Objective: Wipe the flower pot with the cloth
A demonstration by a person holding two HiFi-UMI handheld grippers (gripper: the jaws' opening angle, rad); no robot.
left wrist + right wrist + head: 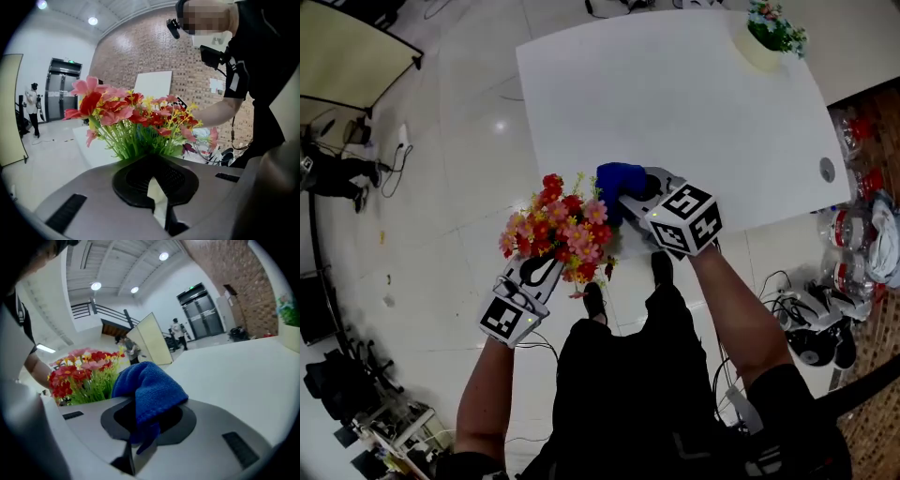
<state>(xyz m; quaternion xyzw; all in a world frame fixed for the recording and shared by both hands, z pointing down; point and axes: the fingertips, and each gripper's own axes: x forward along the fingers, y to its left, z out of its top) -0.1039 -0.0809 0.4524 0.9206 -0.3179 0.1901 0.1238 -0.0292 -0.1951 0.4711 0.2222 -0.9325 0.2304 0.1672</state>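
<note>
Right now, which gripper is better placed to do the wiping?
Right. The right gripper is shut on the blue cloth beside the flowers; the left gripper is shut on the flower pot, holding it.

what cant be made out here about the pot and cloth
1. Flower pot: only a cream sliver shows between the left gripper's jaws; in the head view the flowers cover it.
2. Whether the blue cloth touches the pot: hidden by blooms and the right gripper.
3. Second potted plant: cut by the head view's top edge.
</note>
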